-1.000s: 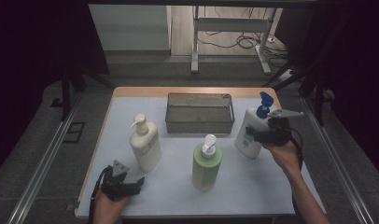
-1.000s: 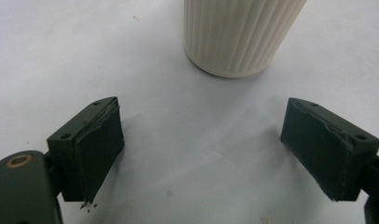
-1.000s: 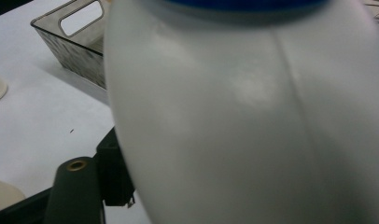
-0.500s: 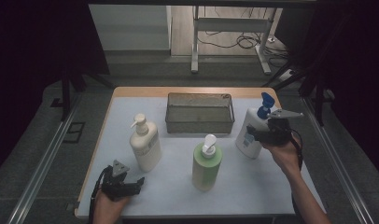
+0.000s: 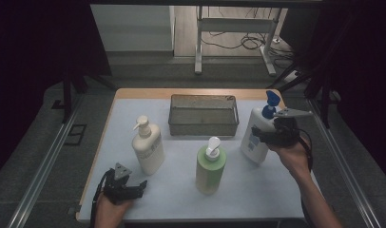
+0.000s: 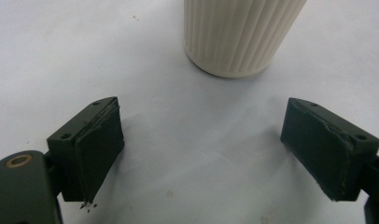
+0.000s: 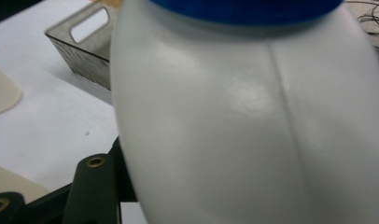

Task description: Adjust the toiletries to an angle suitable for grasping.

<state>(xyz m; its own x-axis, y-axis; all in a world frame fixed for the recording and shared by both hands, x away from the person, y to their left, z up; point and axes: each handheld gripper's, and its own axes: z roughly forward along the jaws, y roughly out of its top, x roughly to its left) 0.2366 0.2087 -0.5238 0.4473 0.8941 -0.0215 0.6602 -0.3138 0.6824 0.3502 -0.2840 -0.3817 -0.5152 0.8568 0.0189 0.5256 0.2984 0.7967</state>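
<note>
A white bottle [image 5: 252,142] with a blue pump [image 5: 270,103] stands at the right of the white table [image 5: 276,190], leaning slightly. My right gripper [image 5: 263,136] comes at it from the right; its jaws have just been closing and now press on the bottle's body. In the right gripper view the bottle [image 7: 248,130] is very close, covering one black finger [image 7: 96,186]. My left gripper [image 5: 139,186] rests open near the front left edge. Nothing lies between its pads [image 6: 201,144], and the ribbed cream bottle [image 6: 239,32] stands just ahead of them.
The cream pump bottle [image 5: 148,149] stands left of centre and a green pump bottle [image 5: 210,168] at the middle front. A metal mesh basket [image 5: 204,127] sits at the back centre, its handle end [image 7: 85,51] near the held bottle.
</note>
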